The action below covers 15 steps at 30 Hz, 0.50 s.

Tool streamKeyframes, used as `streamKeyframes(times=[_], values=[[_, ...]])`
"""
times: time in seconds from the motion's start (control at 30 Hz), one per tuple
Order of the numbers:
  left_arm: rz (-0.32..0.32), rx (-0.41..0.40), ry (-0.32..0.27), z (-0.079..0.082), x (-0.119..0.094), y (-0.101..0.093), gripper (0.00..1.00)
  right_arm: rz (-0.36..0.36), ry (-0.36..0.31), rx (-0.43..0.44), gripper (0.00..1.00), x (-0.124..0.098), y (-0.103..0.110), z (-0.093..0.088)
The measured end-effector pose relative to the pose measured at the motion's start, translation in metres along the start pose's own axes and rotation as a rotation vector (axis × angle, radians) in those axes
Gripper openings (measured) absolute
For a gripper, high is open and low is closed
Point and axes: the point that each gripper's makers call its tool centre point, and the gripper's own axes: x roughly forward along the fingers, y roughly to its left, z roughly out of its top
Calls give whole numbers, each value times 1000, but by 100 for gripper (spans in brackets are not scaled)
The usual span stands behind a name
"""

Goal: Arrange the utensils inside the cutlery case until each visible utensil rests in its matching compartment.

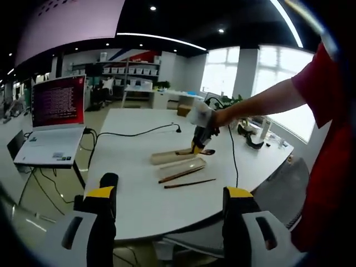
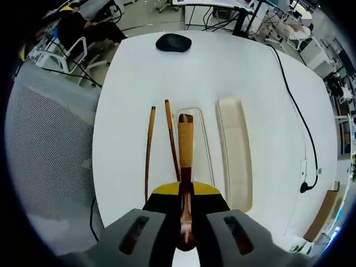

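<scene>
Wooden utensil (image 2: 185, 161) clamped in right gripper (image 2: 186, 208) above case (image 2: 207, 146).

Open-plan office: laptop (image 1: 53, 119), white meeting table (image 1: 128, 194), shelving (image 1: 130, 69).

On the white rounded table (image 2: 139, 72) in your right gripper view, two brown wooden chopsticks (image 2: 149, 150) lie side by side, left of the clear cutlery case tray (image 2: 201, 133). Its cream lid (image 2: 236, 150) lies right of the tray. A wooden-handled utensil (image 2: 185, 150) extends over the tray. A black cable (image 2: 303, 128) runs along the right side.
</scene>
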Motion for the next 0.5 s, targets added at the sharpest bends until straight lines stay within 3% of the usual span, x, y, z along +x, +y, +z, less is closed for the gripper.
streamKeyframes(times=[0.23,0.5], values=[[0,4,19,-3,4,0,80,17,0,9,2,-3,-14,2],[0,-19,21,-3,5,-3,82,5,27,-48,2,-32,-42,13]])
